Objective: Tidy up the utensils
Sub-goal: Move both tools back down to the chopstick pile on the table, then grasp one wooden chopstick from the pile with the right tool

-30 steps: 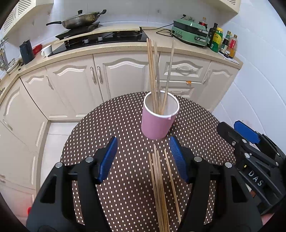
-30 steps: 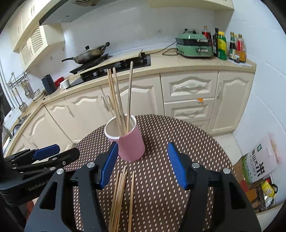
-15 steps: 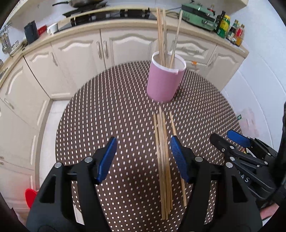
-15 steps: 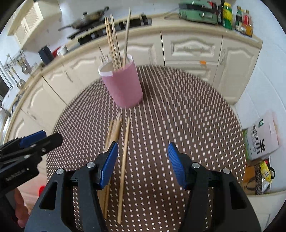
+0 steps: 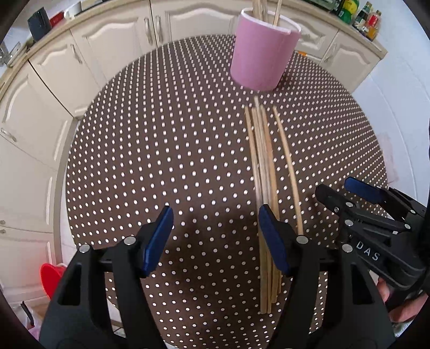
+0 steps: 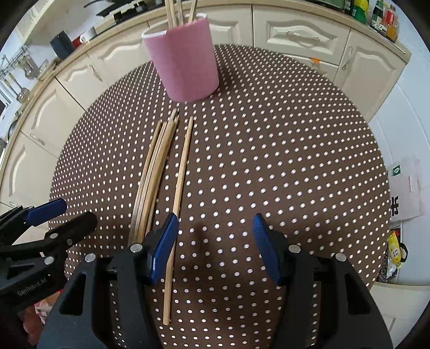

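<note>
Left gripper (image 5: 215, 236): jaws apart, just been widening, nothing between them. Right gripper (image 6: 215, 241): jaws apart, empty. Loose chopsticks (image 5: 264, 166) lie bundled mid-table (image 5: 161, 134), running from the pink cup (image 5: 262, 51) at the far edge toward the near edge; one stick (image 6: 180, 182) lies slightly apart. More sticks stand in the cup. Only the right view shows bags (image 6: 403, 193), apparently on the floor; only the left shows a red container (image 5: 49, 276).

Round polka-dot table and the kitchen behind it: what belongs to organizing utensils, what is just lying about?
Job:
- loose wooden chopsticks on the brown polka-dot table
- pink cylindrical cup holding upright chopsticks

Lying about:
- sauce bottles on the counter
- red bucket
</note>
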The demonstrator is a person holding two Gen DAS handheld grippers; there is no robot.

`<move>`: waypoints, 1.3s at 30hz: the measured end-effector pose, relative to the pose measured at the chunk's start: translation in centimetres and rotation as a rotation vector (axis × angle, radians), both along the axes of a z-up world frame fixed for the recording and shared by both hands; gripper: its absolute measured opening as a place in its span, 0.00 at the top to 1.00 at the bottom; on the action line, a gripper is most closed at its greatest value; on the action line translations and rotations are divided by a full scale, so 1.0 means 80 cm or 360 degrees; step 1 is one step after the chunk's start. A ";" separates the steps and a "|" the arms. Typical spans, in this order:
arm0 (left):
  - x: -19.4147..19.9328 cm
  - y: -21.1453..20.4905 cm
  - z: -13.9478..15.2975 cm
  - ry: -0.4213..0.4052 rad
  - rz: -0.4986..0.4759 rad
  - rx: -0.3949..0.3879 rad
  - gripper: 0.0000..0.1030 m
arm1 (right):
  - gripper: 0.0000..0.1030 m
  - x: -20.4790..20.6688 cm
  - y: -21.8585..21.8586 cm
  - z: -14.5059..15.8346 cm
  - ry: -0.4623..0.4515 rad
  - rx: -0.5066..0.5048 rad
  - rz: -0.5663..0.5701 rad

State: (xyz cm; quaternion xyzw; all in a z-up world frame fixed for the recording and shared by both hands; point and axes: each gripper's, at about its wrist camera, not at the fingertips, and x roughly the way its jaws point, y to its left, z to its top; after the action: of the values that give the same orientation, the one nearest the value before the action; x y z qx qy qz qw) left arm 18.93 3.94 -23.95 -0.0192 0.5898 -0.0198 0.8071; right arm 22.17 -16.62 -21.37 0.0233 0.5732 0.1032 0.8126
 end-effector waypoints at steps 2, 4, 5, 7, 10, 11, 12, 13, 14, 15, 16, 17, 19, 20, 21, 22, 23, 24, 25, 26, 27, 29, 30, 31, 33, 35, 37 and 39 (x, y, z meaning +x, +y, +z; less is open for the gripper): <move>0.000 0.004 -0.006 0.0023 0.0010 -0.0004 0.36 | 0.49 0.001 0.007 0.000 -0.0016 0.0030 0.0020; 0.001 0.009 -0.011 0.0040 0.0021 -0.0017 0.36 | 0.58 0.000 0.015 -0.001 -0.0021 0.0066 0.0037; 0.001 0.012 -0.012 0.0046 0.0026 -0.0023 0.36 | 0.63 0.000 0.019 -0.002 -0.0029 0.0059 0.0041; 0.001 0.018 -0.015 0.0057 0.0035 -0.0025 0.36 | 0.68 0.003 0.029 -0.007 -0.0018 0.0022 0.0066; 0.002 0.028 -0.015 0.0061 0.0044 -0.0035 0.35 | 0.73 0.008 0.041 -0.015 0.0009 -0.0007 0.0073; 0.003 0.031 -0.015 0.0058 0.0044 -0.0039 0.35 | 0.79 0.011 0.045 -0.018 0.0018 -0.0014 0.0080; 0.004 0.034 -0.014 0.0059 0.0043 -0.0039 0.35 | 0.80 0.014 0.051 -0.021 0.0021 -0.0034 0.0093; 0.005 0.036 -0.014 0.0064 0.0042 -0.0039 0.35 | 0.84 0.015 0.058 -0.021 0.0005 -0.0068 0.0106; 0.007 0.038 -0.013 0.0069 0.0042 -0.0045 0.35 | 0.85 0.017 0.064 -0.022 -0.0006 -0.0101 0.0117; 0.008 0.041 -0.013 0.0075 0.0041 -0.0060 0.35 | 0.86 0.019 0.067 -0.022 -0.0011 -0.0112 0.0120; 0.010 0.045 -0.013 0.0076 0.0039 -0.0073 0.35 | 0.89 0.022 0.069 -0.023 -0.0020 -0.0119 0.0106; 0.016 0.048 -0.013 0.0076 0.0036 -0.0080 0.35 | 0.91 0.024 0.069 -0.024 -0.0028 -0.0125 0.0094; 0.023 0.052 -0.014 0.0080 0.0021 -0.0084 0.34 | 0.94 0.028 0.072 -0.025 -0.0050 -0.0145 0.0078; 0.025 0.053 -0.015 0.0083 0.0012 -0.0085 0.34 | 0.95 0.029 0.071 -0.026 -0.0055 -0.0150 0.0075; 0.027 0.053 -0.016 0.0089 0.0002 -0.0090 0.34 | 0.95 0.031 0.069 -0.026 -0.0058 -0.0140 0.0070; 0.032 0.054 -0.017 0.0093 -0.0006 -0.0099 0.34 | 0.95 0.032 0.067 -0.027 -0.0060 -0.0112 0.0053; 0.033 0.049 -0.019 0.0098 -0.0014 -0.0108 0.34 | 0.96 0.034 0.065 -0.028 -0.0057 -0.0087 0.0040; 0.036 0.048 -0.019 0.0104 -0.0028 -0.0125 0.34 | 0.96 0.036 0.061 -0.028 -0.0049 -0.0054 0.0024; 0.038 0.047 -0.019 0.0104 -0.0036 -0.0133 0.34 | 0.96 0.036 0.057 -0.028 -0.0037 -0.0026 0.0010; 0.041 0.045 -0.019 0.0104 -0.0040 -0.0137 0.34 | 0.96 0.039 0.052 -0.027 -0.0018 0.0017 -0.0020; 0.045 0.043 -0.019 0.0111 -0.0038 -0.0140 0.34 | 0.96 0.041 0.042 -0.026 -0.0001 0.0058 -0.0052; 0.049 0.038 -0.017 0.0120 -0.0048 -0.0179 0.34 | 0.96 0.043 0.030 -0.026 0.0038 0.0151 -0.0117; 0.052 0.036 -0.016 0.0122 -0.0057 -0.0202 0.34 | 0.96 0.045 0.027 -0.025 0.0043 0.0170 -0.0132; 0.055 0.031 -0.016 0.0122 -0.0069 -0.0216 0.34 | 0.96 0.045 0.024 -0.022 0.0036 0.0172 -0.0140; 0.061 0.024 -0.016 0.0123 -0.0086 -0.0224 0.34 | 0.96 0.046 0.018 -0.019 0.0024 0.0170 -0.0134; 0.067 0.014 -0.017 0.0124 -0.0107 -0.0241 0.34 | 0.96 0.045 0.012 -0.015 0.0020 0.0172 -0.0131; 0.072 0.002 -0.018 0.0122 -0.0117 -0.0228 0.36 | 0.96 0.043 0.007 -0.016 0.0030 0.0178 -0.0130; 0.078 -0.005 -0.020 0.0117 -0.0120 -0.0220 0.38 | 0.96 0.027 -0.005 -0.015 0.0037 0.0198 -0.0142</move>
State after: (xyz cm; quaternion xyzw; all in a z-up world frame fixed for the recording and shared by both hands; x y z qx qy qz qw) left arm 25.18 3.51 -25.55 -0.0535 0.6165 -0.0900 0.7804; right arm 24.33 -17.02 -22.55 0.1004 0.5734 0.1019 0.8067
